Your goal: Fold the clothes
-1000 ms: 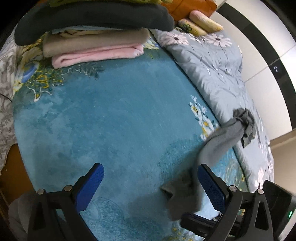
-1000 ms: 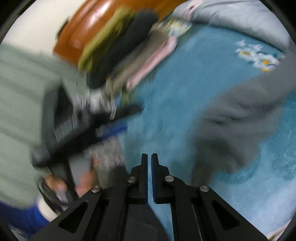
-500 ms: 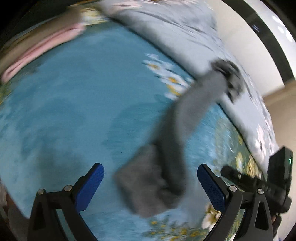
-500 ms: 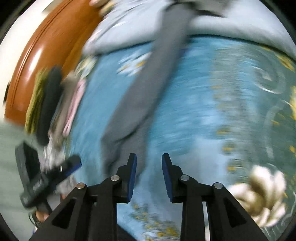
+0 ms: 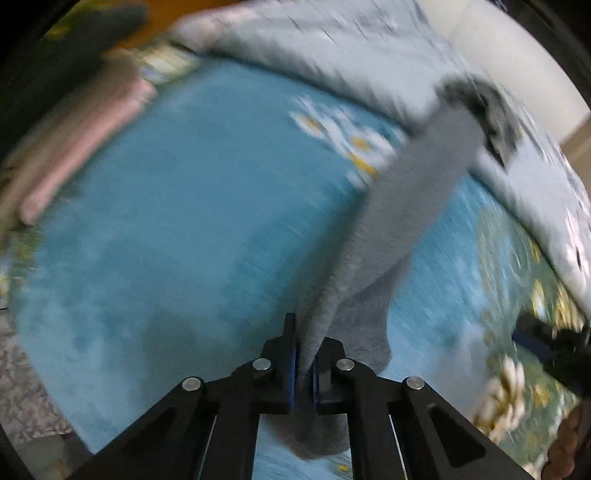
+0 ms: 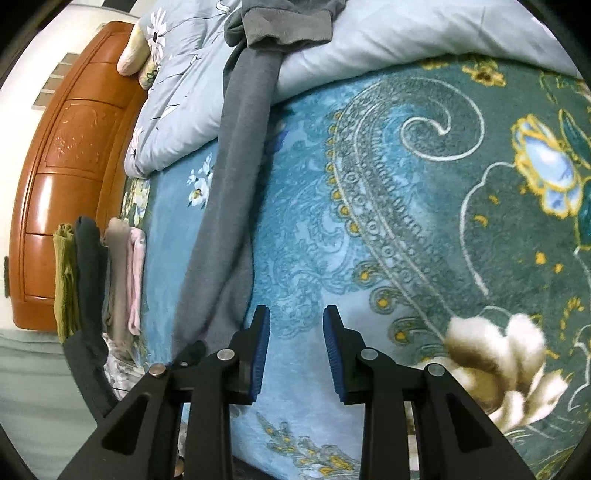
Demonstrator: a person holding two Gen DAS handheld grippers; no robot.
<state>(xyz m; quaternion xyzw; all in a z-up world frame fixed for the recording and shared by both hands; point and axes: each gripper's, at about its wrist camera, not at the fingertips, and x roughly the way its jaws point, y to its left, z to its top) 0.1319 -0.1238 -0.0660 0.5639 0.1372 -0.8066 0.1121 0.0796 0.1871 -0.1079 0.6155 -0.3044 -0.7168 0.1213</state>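
Observation:
A long grey garment (image 6: pixel 236 177) lies stretched across the blue patterned blanket (image 6: pixel 406 184), its far end bunched on the pale quilt (image 6: pixel 406 29). In the left wrist view the same grey garment (image 5: pixel 399 221) runs down into my left gripper (image 5: pixel 303 365), which is shut on its near end. My right gripper (image 6: pixel 296 350) hovers over the blanket just right of the garment, partly open, with nothing between its blue pads (image 6: pixel 260 354). The other gripper (image 5: pixel 550 350) shows blurred at the right edge of the left wrist view.
A stack of folded clothes (image 6: pixel 99 280) in olive, dark, beige and pink sits at the left by the wooden headboard (image 6: pixel 62 166). Pillows (image 6: pixel 135 51) lie near the quilt's far corner. The same stack (image 5: pixel 85 125) appears blurred in the left wrist view.
My left gripper swung over to the grey garment and shut on its near end. My right gripper rolled, moved beside the garment and went from shut to partly open.

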